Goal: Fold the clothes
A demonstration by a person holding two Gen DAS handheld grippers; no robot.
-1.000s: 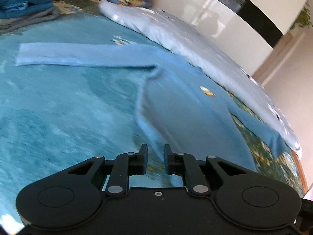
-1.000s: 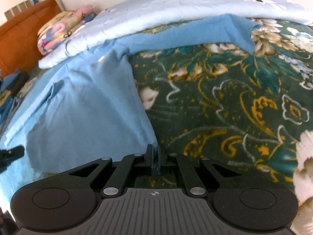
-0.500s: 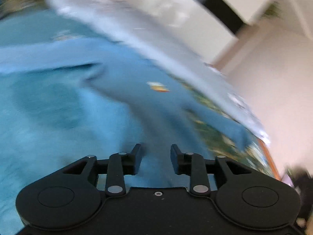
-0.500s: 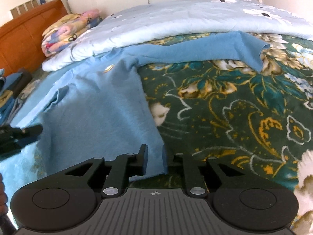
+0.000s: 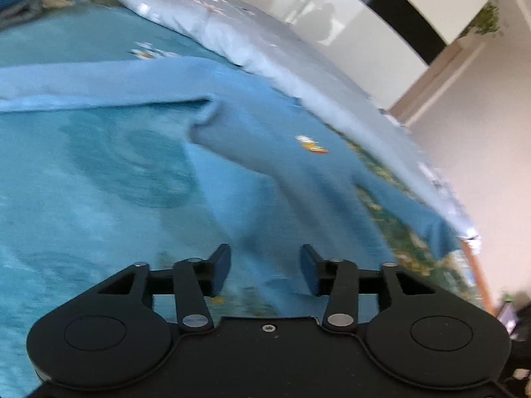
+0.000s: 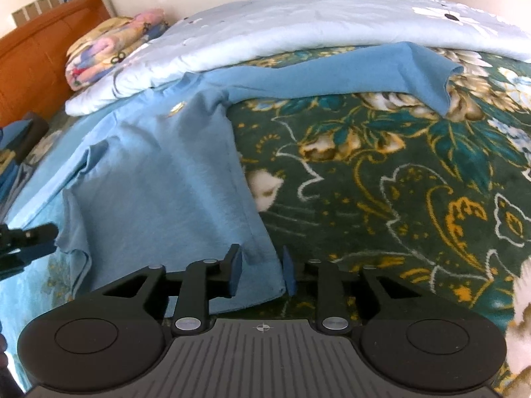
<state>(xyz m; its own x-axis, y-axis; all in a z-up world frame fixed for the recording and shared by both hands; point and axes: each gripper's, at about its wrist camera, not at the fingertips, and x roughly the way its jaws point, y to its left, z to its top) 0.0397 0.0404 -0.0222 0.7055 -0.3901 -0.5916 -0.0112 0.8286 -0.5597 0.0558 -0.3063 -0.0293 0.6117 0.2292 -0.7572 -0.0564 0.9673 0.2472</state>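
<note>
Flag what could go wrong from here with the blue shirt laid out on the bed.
1. The light blue long-sleeved shirt shows a ripple along its left hem, which a fold might lock in.
2. Its far sleeve lies against the pale floral quilt and may snag on it.
3. Both claws, right and left, have just been opening; the right hem corner sits loose between the pads and could shift.
</note>
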